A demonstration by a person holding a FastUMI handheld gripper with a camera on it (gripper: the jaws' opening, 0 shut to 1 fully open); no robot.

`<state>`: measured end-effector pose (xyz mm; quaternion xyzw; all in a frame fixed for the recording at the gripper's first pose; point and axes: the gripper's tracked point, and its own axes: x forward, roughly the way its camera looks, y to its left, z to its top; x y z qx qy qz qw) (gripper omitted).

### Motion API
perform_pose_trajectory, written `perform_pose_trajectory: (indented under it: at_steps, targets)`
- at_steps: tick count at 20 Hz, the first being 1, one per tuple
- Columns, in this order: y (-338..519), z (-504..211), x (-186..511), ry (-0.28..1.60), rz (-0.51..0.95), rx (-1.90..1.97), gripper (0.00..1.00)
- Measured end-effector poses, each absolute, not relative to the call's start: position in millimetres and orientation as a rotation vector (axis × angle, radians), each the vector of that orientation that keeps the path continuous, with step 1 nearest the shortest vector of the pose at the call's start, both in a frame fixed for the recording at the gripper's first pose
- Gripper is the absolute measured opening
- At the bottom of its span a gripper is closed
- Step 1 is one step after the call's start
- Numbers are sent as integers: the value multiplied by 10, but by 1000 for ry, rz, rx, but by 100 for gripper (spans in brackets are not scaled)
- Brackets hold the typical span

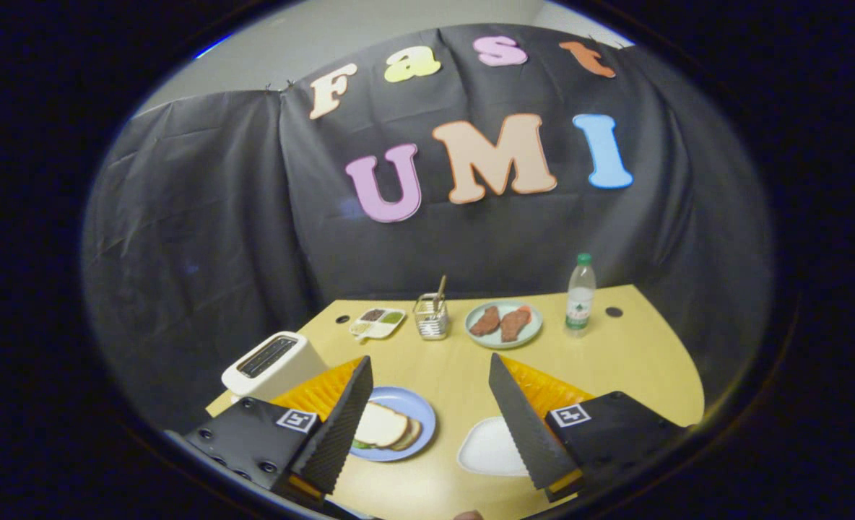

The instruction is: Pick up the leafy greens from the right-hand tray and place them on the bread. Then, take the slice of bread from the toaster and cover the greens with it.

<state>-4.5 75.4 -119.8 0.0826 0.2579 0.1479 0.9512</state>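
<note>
My gripper [430, 359] hangs open above the yellow table [615, 354], with nothing between its fingers. Between the fingers and below them lies a blue plate [420, 408] with bread slices [388, 425] stacked on it. A thin edge of leafy greens [361, 443] peeks out from under the bread by the left finger. The white toaster [272, 365] stands beyond the left finger, its two slots looking dark. A white tray [489, 448] beside the right finger shows a bare white surface.
Along the back of the table stand a small divided sauce dish [377, 323], a wire basket [431, 318] with a stick in it, a pale green plate [530, 334] with two pieces of meat, and a water bottle [580, 295].
</note>
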Motion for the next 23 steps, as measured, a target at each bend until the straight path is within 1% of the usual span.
perform_pose_trajectory:
  at_steps: [4,11,15,23]
  targets:
    - [394,-815,-80,416,224,80,100]
    - [-73,-364,-256,309,120,22,100]
    - [-292,-267,-340,278,50,10,100]
    - [-506,-77,-444,216,-25,12,100]
